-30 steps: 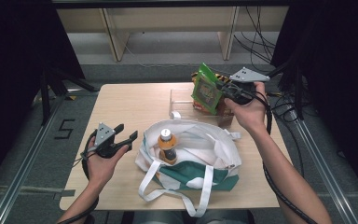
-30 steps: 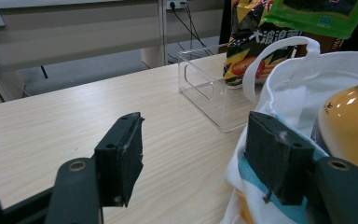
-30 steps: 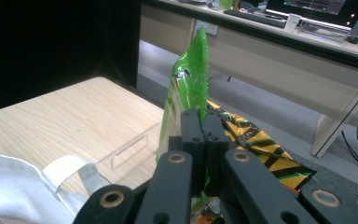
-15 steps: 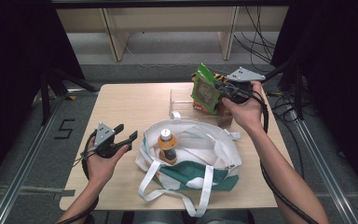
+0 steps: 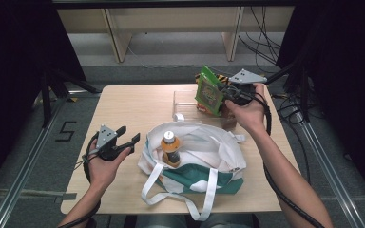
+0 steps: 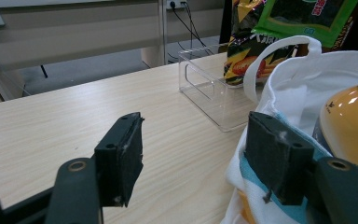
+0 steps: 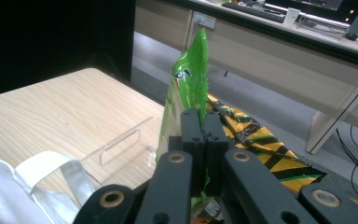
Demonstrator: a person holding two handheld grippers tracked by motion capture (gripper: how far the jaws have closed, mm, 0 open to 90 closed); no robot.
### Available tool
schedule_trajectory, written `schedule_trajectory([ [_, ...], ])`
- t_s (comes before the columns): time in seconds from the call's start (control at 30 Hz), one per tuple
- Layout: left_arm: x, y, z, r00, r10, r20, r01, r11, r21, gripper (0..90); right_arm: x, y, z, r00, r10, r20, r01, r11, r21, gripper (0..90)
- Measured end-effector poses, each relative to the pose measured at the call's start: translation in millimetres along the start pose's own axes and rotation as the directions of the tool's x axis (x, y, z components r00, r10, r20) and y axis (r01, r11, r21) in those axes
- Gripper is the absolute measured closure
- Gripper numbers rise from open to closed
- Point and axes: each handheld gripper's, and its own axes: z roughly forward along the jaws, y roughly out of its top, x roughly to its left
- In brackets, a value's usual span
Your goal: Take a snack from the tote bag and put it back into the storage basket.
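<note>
Item 1: right gripper (image 5: 224,93), at about 1 o'clock on the table (image 5: 133,102) in the high view, held in the person's right hand (image 5: 247,111). Jaws clenched on the edge of a green snack bag (image 5: 208,91); in the right gripper view the two black jaws meet on the bag's thin green edge (image 7: 189,84).

Item 2: green snack bag. Upright, lifted above the clear plastic bin (image 5: 186,102), which stands at roughly 12 to 1 o'clock on the table. A second packet, orange and black striped (image 7: 256,140), sits just behind the green one in the right gripper view; in the left gripper view it shows inside the bin's far end (image 6: 244,51).

Item 3: left gripper (image 5: 126,135), at about 9 o'clock, held in the left hand (image 5: 102,164). Jaws released and standing apart, with bare tabletop between them in the left gripper view (image 6: 196,158); nothing gripped. The right-hand pad sits just beside the tote's rim.

Item 4: white and green tote bag (image 5: 204,161), at 6 o'clock on the table, mouth open, straps trailing over the near edge.

Item 5: orange bottle (image 5: 170,148) with a white cap, upright inside the tote near its left side.
</note>
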Motion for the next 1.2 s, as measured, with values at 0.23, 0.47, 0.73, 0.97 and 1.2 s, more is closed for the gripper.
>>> schedule_trajectory([
  [0.23,0.1,-0.1,-0.2,1.0,-0.004,-0.001,0.004,1.0,-0.001,36.3,0.1,-2.2,5.9,0.9999,-0.014,-0.01,0.014,1.0,-0.003,90.0],
  [0.47,0.4,-0.2,-0.1,1.0,-0.002,0.0,0.002,1.0,0.0,36.4,0.0,-5.2,10.0,0.9997,-0.025,-0.001,0.025,1.0,0.006,90.0],
  [0.73,0.6,-0.3,0.0,1.0,0.003,0.0,-0.003,1.0,0.003,36.3,0.7,-10.9,16.0,0.9997,-0.02,0.01,0.02,1.0,0.006,90.0],
  [0.97,0.8,-0.4,0.0,1.0,0.003,0.0,-0.003,1.0,0.003,36.3,0.8,-14.7,19.5,0.9996,-0.024,0.014,0.024,1.0,0.012,90.0],
  [1.2,0.7,-0.6,0.0,1.0,-0.003,0.0,0.003,1.0,0.003,36.4,1.7,-17.5,22.7,0.9995,-0.028,0.014,0.028,0.999,0.016,90.0],
])
